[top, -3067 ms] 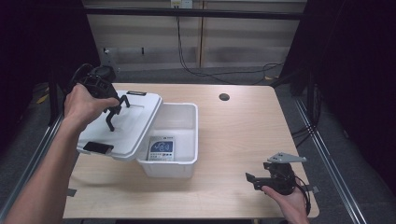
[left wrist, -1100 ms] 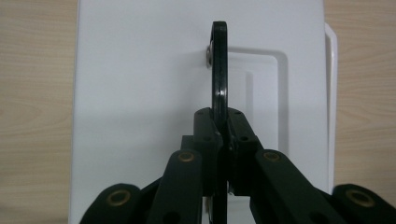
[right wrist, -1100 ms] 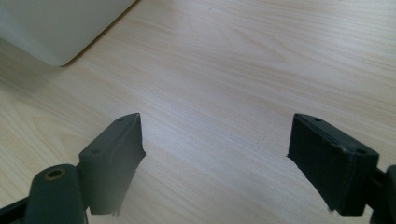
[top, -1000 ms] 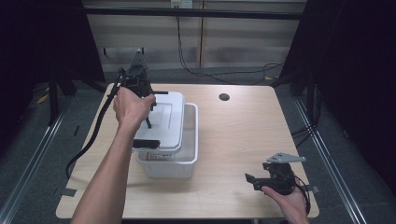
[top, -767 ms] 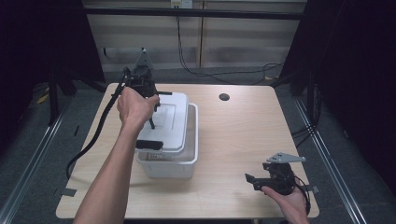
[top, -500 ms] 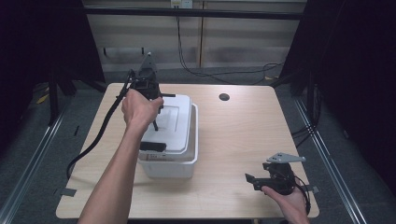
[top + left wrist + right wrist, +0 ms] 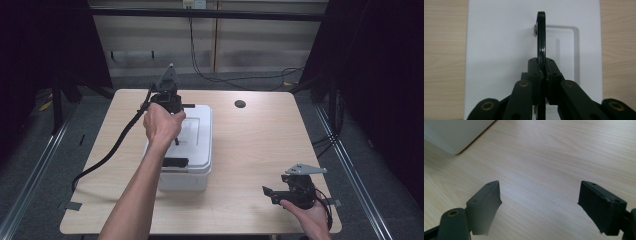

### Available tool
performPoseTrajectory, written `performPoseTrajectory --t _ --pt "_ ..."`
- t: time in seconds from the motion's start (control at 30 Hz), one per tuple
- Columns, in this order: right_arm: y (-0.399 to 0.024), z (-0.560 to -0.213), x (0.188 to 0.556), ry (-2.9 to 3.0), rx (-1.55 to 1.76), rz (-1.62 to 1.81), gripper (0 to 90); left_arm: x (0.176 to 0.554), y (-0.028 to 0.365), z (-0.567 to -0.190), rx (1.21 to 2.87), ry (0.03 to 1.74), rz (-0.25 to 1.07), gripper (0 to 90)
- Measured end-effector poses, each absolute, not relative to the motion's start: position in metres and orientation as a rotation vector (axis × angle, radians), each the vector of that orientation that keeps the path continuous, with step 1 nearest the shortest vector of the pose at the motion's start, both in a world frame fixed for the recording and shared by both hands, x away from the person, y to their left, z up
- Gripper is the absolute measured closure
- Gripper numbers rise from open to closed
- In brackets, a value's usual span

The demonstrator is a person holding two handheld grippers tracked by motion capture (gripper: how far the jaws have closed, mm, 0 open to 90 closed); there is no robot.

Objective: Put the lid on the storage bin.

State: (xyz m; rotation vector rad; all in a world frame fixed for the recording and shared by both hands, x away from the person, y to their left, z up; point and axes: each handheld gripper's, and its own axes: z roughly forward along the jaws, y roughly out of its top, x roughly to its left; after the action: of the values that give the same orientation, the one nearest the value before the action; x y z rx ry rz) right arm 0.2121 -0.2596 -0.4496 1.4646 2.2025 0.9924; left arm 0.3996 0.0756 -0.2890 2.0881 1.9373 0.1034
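I've got my left arm stretched long from the bottom edge, forearm angled up over the table (image 7: pixel 250 135), hand wrapped round the left gripper (image 7: pixel 541 68) with its jaws pointing down. They are pinched tight on the thin black handle (image 7: pixel 541 37) of the white lid (image 7: pixel 499 45), which runs straight out ahead between the two pads. The lid spreads flat to either side of my fingertips (image 7: pixel 534 65), with a shallow rectangular recess just off the right pad. From above, the lid (image 7: pixel 197 127) sits level on the white bin (image 7: pixel 182 177), and a black latch (image 7: pixel 175 162) shows at its near edge.

My right hand (image 7: pixel 312 217) rests low at the near right corner, wrist bent, cradling the right gripper (image 7: pixel 539 195). Its jaws stand wide apart with nothing between them, bare wood under both pads. A corner of the bin (image 7: pixel 454 135) lies well off beyond the left pad.
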Motion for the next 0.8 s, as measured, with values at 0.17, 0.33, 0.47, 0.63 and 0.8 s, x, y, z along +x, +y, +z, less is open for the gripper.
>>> performPoseTrajectory --t 0.17,0.33,0.47,0.63,0.8 --pt "-0.259 -0.449 0.212 2.204 1.463 0.992 17.4 0.398 0.075 -0.296 2.086 1.947 0.092 84.9" --pt "-0.26 -0.45 0.212 2.204 1.466 0.992 17.4 0.398 0.076 -0.297 2.106 1.94 0.077 84.9" --pt "-0.259 -0.45 0.212 2.204 1.464 0.991 17.4 0.398 0.074 -0.299 2.101 1.949 0.081 84.9" --pt "-0.259 -0.45 0.212 2.203 1.464 0.991 17.4 0.398 0.074 -0.301 2.105 1.95 0.08 84.9" --pt "-0.259 -0.45 0.212 2.204 1.463 0.991 17.4 0.4 0.075 -0.301 2.119 1.944 0.06 84.9"
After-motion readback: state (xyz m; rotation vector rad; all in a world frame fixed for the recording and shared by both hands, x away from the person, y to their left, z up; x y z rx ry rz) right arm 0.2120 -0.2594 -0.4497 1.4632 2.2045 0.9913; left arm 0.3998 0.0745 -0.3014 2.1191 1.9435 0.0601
